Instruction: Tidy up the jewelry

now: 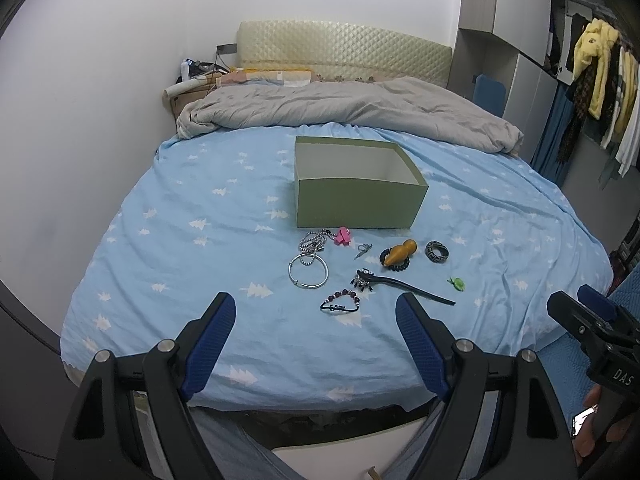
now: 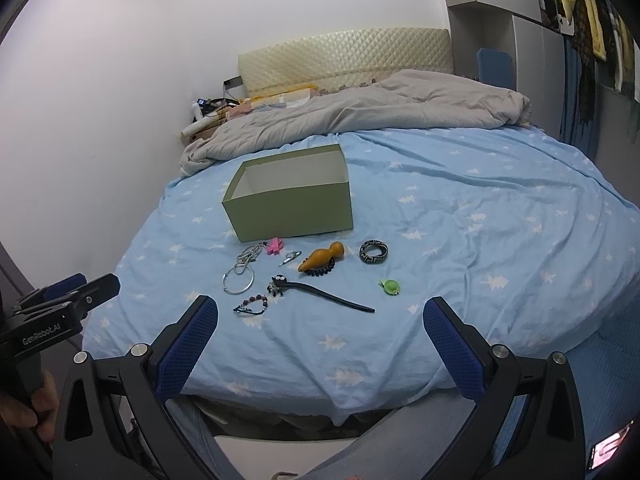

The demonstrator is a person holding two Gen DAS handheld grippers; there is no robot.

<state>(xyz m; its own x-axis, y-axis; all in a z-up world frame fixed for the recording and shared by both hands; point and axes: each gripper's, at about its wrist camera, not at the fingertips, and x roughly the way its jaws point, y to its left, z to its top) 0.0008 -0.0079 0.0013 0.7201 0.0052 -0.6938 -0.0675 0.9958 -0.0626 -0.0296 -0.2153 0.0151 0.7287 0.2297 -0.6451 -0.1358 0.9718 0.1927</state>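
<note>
An open green box [image 1: 356, 204] [image 2: 292, 208] stands on the blue bed sheet [image 1: 200, 216]. In front of it lie a silver bangle [image 1: 308, 273] [image 2: 239, 279], a bead chain [image 1: 314, 242], a pink clip [image 1: 343, 237] [image 2: 275, 246], a beaded bracelet [image 1: 340, 302] [image 2: 251, 305], a black hair stick [image 1: 404, 286] [image 2: 324, 290], an orange gourd [image 1: 398, 253] [image 2: 321, 259], a patterned bangle [image 1: 437, 251] [image 2: 374, 251] and a green piece [image 1: 458, 283] [image 2: 390, 286]. My left gripper [image 1: 316, 312] is open and empty near the bed's foot. My right gripper [image 2: 320, 316] is open and empty there too.
A grey duvet [image 1: 344, 108] is bunched at the head of the bed below a cream headboard [image 1: 344, 52]. A white wall runs along the left. Clothes [image 1: 596, 80] hang at the right beside grey cabinets. The right gripper shows at the left wrist view's right edge [image 1: 592, 320].
</note>
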